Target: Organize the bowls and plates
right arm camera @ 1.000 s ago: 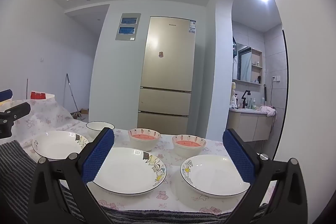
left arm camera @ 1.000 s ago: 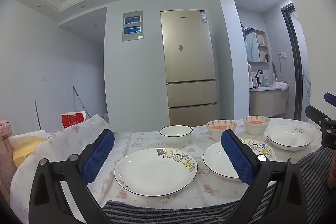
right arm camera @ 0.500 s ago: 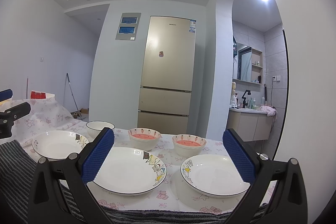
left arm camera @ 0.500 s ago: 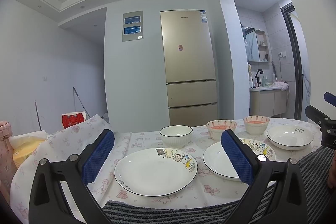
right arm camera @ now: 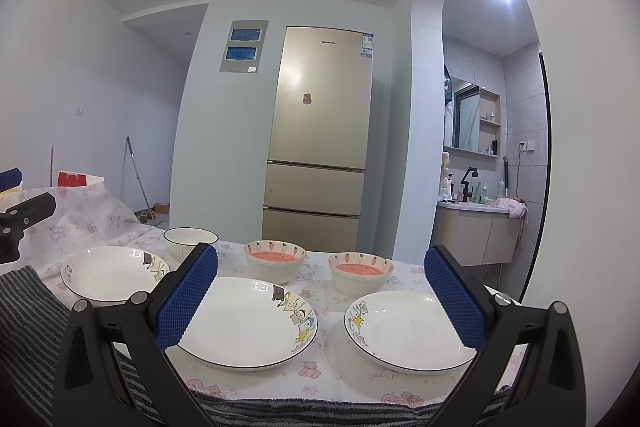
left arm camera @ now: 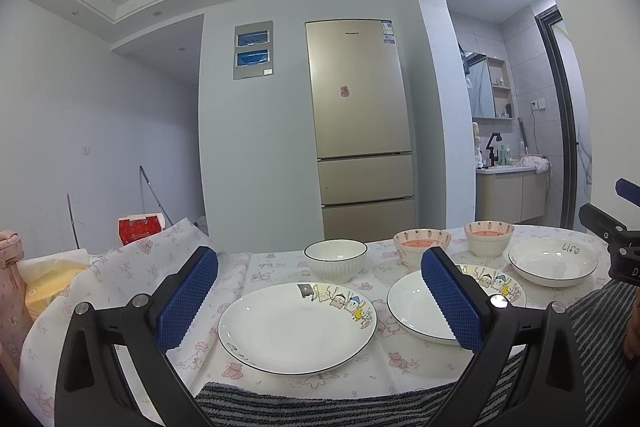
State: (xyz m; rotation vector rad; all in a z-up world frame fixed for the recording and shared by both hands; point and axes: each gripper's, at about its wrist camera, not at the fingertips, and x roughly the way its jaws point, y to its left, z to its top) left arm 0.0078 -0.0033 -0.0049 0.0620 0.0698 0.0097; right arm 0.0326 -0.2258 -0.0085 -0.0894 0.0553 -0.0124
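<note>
Left tool (left arm camera: 320, 301) wide, nothing between the blue pads; right tool (right arm camera: 322, 299) likewise wide and empty. Both hover at the near edge of the worktop (right arm camera: 320, 375), above a striped towel (right arm camera: 32, 331) cut off by the frame.

Left plate (left arm camera: 297, 327) lies flat, cartoon print on its far-right rim. Middle plate (right arm camera: 248, 323) partly hidden behind the right tool's left pad; right plate (right arm camera: 404, 331) clipped by the other pad. All three look empty.

Beyond them, a white ribbed bowl (left arm camera: 335, 261) far left, inside empty. Two carrot-patterned bowls (right arm camera: 275, 261) (right arm camera: 359, 273) upright, pink inside; whether glaze or contents, cannot tell.

Gold fridge (right arm camera: 320, 135) at the far wall. Red box (left arm camera: 141, 229) left, half hidden behind the cloth.
</note>
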